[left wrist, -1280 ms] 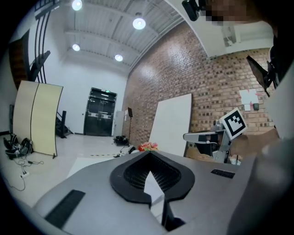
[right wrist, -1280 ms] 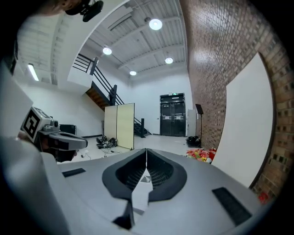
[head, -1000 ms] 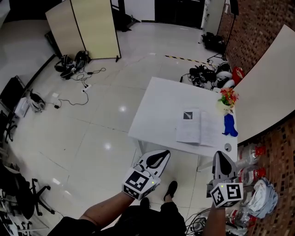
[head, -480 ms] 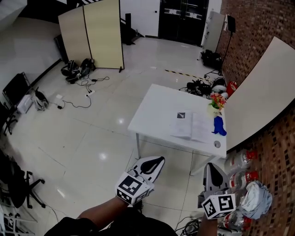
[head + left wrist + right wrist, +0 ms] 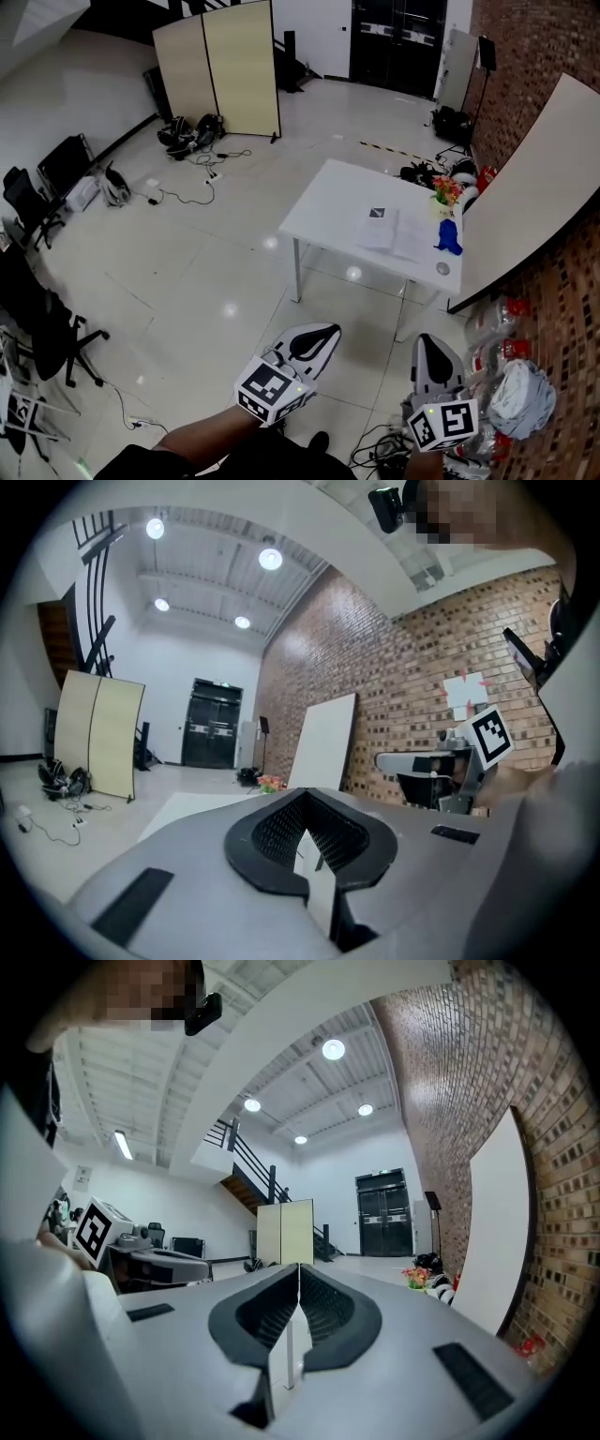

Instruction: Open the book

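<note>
The book (image 5: pixel 396 232) lies open, white pages up, on the white table (image 5: pixel 333 202) far ahead of me in the head view. Both grippers are held low over the floor, well short of the table and touching nothing. My left gripper (image 5: pixel 326 332) points toward the table, its jaws together and empty; the left gripper view shows its tips (image 5: pixel 302 795) meeting. My right gripper (image 5: pixel 427 341) is beside it, also shut and empty, with the jaws (image 5: pixel 298 1267) closed to a thin line in the right gripper view.
A blue object (image 5: pixel 448 236), a flower pot (image 5: pixel 444 191) and a small round thing (image 5: pixel 442 268) sit at the table's right end. A white board (image 5: pixel 530 187) leans on the brick wall. Bottles and bags (image 5: pixel 511 375) lie at right, chairs (image 5: pixel 37 323) at left, a folding screen (image 5: pixel 239 66) behind.
The table and book have drawn farther away and look smaller. Both grippers have pulled back from the table together, still side by side and shut.
</note>
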`<move>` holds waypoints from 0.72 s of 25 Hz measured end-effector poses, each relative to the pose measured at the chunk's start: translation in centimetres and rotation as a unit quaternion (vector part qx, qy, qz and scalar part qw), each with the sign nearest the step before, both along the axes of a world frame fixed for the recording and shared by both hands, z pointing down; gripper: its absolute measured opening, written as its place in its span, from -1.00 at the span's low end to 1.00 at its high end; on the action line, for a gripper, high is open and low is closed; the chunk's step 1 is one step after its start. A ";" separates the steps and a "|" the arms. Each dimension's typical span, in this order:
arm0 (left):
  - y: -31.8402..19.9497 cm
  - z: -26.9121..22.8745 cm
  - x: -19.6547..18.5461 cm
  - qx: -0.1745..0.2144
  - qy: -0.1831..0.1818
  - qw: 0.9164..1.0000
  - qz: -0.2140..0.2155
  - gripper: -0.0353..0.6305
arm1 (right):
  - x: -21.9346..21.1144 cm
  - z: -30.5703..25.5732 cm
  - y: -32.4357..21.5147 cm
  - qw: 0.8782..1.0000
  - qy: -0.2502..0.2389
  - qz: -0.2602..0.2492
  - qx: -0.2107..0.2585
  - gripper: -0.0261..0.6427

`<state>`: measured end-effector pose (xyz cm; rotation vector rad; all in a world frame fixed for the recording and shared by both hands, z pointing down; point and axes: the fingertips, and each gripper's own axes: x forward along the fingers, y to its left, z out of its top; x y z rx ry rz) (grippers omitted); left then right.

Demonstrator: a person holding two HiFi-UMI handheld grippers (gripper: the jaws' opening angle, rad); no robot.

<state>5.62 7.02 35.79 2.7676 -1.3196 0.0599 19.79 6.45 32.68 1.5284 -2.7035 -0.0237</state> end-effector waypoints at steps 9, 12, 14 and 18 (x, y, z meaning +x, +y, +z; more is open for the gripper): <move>9.1 -0.9 -5.5 0.008 0.012 1.000 -0.004 -0.89 | -5.2 -0.5 8.7 1.000 0.006 0.000 0.005 -0.92; 12.1 0.2 -8.3 0.001 0.019 1.000 0.007 -0.89 | -7.5 0.7 11.8 1.000 0.007 0.017 -0.007 -0.92; 14.0 0.7 -10.4 -0.001 0.017 1.000 0.013 -0.89 | -9.5 1.5 14.0 1.000 0.004 0.023 -0.018 -0.92; 16.5 1.3 -13.3 -0.011 0.020 1.000 0.021 -0.89 | -12.2 1.4 17.3 0.999 -0.005 0.035 -0.025 -0.92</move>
